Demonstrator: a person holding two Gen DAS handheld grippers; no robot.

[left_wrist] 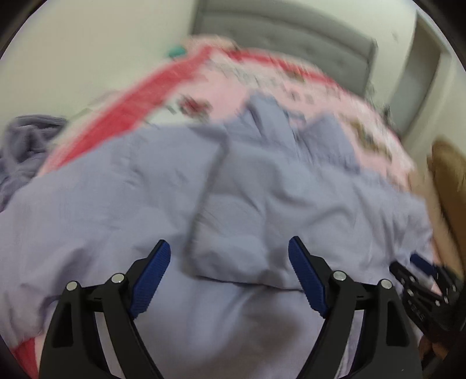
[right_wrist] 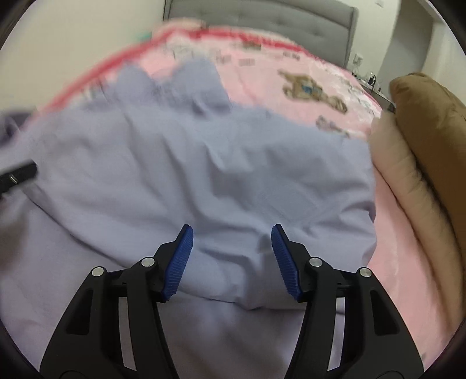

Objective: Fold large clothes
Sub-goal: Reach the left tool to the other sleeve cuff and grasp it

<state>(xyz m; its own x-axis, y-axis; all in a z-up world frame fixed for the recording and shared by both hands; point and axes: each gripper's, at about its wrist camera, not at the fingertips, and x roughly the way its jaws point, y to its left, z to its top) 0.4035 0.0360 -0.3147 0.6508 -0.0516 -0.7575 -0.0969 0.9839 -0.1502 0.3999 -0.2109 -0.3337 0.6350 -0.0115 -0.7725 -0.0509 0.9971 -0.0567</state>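
A large lavender garment (left_wrist: 233,189) lies spread and wrinkled over a pink bedspread (left_wrist: 291,84). It fills the right wrist view (right_wrist: 189,163) too. My left gripper (left_wrist: 230,247) is open and empty, just above the cloth near a folded edge. My right gripper (right_wrist: 232,233) is open and empty above the garment's near right part. The right gripper also shows at the right edge of the left wrist view (left_wrist: 422,280). The left gripper's tip shows at the left edge of the right wrist view (right_wrist: 17,175). Both views are blurred by motion.
The bedspread (right_wrist: 305,87) is pink with a red border and printed figures. A grey headboard (right_wrist: 262,14) stands at the back. A tan and cream pillow (right_wrist: 422,140) lies at the right. Another greyish-lavender cloth (left_wrist: 23,145) is bunched at the left.
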